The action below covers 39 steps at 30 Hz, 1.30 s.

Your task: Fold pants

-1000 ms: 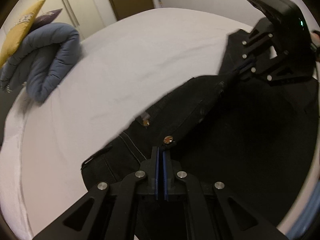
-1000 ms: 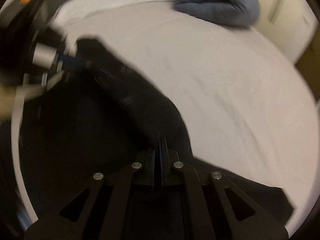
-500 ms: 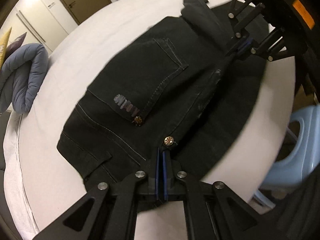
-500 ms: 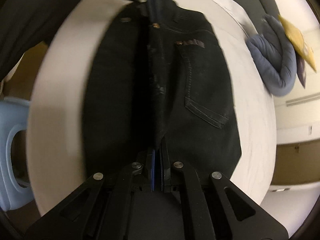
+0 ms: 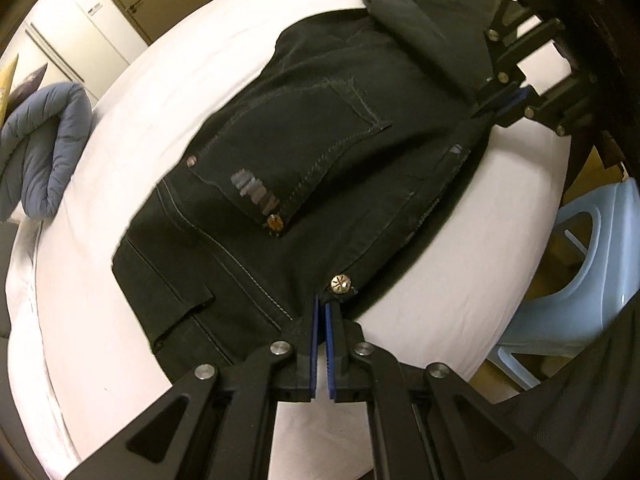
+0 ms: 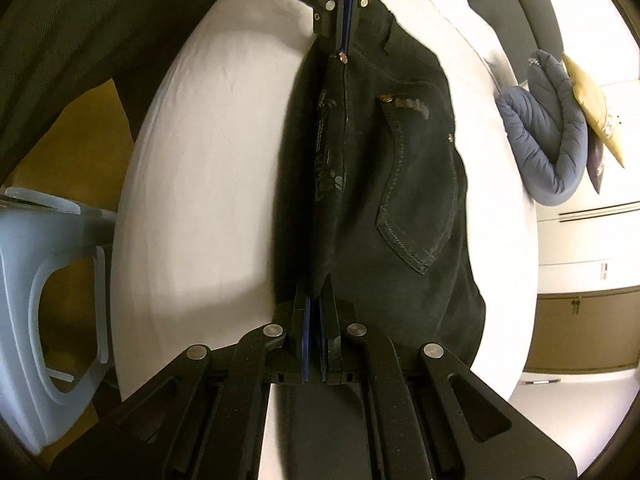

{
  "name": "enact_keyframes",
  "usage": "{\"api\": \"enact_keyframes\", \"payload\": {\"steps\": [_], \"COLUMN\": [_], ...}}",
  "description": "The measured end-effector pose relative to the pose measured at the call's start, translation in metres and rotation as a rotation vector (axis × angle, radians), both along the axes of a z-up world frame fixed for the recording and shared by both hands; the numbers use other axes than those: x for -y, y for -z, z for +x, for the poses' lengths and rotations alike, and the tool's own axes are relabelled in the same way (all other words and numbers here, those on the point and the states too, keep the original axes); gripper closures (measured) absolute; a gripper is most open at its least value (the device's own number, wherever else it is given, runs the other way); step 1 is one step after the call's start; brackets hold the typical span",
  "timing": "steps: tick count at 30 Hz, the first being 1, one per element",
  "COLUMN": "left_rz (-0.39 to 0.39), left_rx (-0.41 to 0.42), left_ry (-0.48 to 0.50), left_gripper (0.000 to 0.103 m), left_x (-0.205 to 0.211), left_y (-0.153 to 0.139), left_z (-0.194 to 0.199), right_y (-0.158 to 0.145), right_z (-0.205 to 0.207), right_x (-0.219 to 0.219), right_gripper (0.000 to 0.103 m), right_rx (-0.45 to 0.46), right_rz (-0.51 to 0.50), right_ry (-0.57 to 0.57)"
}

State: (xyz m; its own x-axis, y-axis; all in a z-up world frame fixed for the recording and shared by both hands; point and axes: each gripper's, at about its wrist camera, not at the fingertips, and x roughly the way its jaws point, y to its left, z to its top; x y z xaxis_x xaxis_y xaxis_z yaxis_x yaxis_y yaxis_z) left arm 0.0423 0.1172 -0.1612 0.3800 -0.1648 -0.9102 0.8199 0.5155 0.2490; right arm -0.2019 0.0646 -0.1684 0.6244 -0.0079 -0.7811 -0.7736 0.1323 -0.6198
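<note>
Denim, black and fairly heavy, is what I have in both claws: the pants point(image 5: 304, 168) lie folded lengthwise on the white bed point(image 5: 168, 92), back pocket point(image 5: 316, 140) facing up, close to the bed edge nearest me. My left claw point(image 5: 322, 312) is clamped tight on the waistband by the metal button point(image 5: 339, 283), with cloth pinched between the blue pads. My right claw point(image 6: 316, 308) is likewise closed on the doubled edge further down the pants, and the fabric runs taut in a straight ridge between the two.

I judge this cloth to be limp but thick: it will sag and drag under its own weight, yet the seams and waistband give firm, non-slip places to pinch. Nothing fragile here. The layers could slide apart if I grip only the top one, so I would hold through both layers at the folded edge. A loose leg end point(image 5: 396, 12) lies turned over at the far side and looks likely to need smoothing. The blue plastic stool point(image 5: 592, 264) beside the bed and the grey quilt point(image 5: 44, 148) stand well apart from the work.
</note>
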Motion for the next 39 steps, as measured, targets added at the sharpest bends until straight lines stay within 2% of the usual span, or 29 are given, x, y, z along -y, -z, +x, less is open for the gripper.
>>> {"api": "enact_keyframes", "payload": {"steps": [2,5,7,11,12,13,17,19,21,23,24,26,27,29,31,33,34,37,39], "left_rz": [0.0,-0.016,0.002,-0.052,-0.076,-0.098,-0.223,-0.287,-0.351,-0.391,-0.403,-0.4,-0.392,-0.389,-0.434,-0.467,-0.475,-0.435,-0.425], "left_rx": [0.013,0.025,0.058,0.065,0.084,0.09,0.089,0.087,0.058,0.008,-0.031,-0.083,-0.101,-0.154,-0.181,-0.217,-0.23,-0.22,-0.215], "left_ry": [-0.011,-0.052,-0.102,-0.165,-0.198,-0.22,-0.3,-0.337,-0.391,-0.455,-0.482,-0.524,-0.536,-0.584,-0.626,-0.66,-0.672,-0.667,-0.672], "left_gripper": [0.099,0.087,0.048,0.037,0.03,0.028,0.028,0.028,0.028,0.03,0.032,0.037,0.039,0.04,0.04,0.04,0.04,0.04,0.04], "left_x": [0.001,-0.004,-0.009,-0.025,-0.03,-0.031,-0.014,0.006,0.026,0.044,0.051,0.066,0.069,0.073,0.068,0.063,0.062,0.07,0.074], "left_y": [0.003,0.004,-0.001,-0.034,-0.047,-0.055,-0.078,-0.077,-0.064,-0.046,-0.036,-0.015,-0.007,0.013,0.016,0.016,0.017,0.018,0.018], "left_z": [-0.004,-0.004,0.0,-0.001,-0.001,0.001,0.012,0.021,0.034,0.047,0.051,0.056,0.057,0.061,0.063,0.066,0.068,0.067,0.067], "right_y": [0.008,0.009,0.011,0.01,0.008,0.007,-0.003,-0.01,-0.023,-0.036,-0.044,-0.051,-0.054,-0.056,-0.055,-0.054,-0.052,-0.041,-0.024], "right_z": [0.003,0.008,0.003,0.0,0.005,0.006,0.023,0.025,0.025,0.019,0.016,0.015,0.017,0.025,0.041,0.063,0.071,0.109,0.135], "right_x": [-0.009,-0.003,0.004,0.015,0.017,0.02,0.035,0.046,0.064,0.088,0.108,0.145,0.177,0.226,0.29,0.358,0.378,0.451,0.494], "right_gripper": [0.101,0.099,0.099,0.098,0.097,0.097,0.092,0.082,0.052,0.046,0.042,0.041,0.041,0.041,0.041,0.041,0.041,0.041,0.046], "right_rx": [0.014,0.019,0.017,0.017,0.008,0.001,-0.044,-0.082,-0.174,-0.235,-0.271,-0.301,-0.296,-0.299,-0.301,-0.222,-0.213,-0.187,-0.234], "right_rz": [-0.017,0.011,0.041,0.139,0.178,0.216,0.424,0.537,0.726,0.926,1.057,1.212,1.303,1.419,1.548,1.625,1.663,1.823,1.964], "right_ry": [0.005,0.053,0.084,0.181,0.213,0.239,0.406,0.47,0.541,0.601,0.643,0.745,0.828,0.938,1.064,1.227,1.255,1.381,1.42]}}
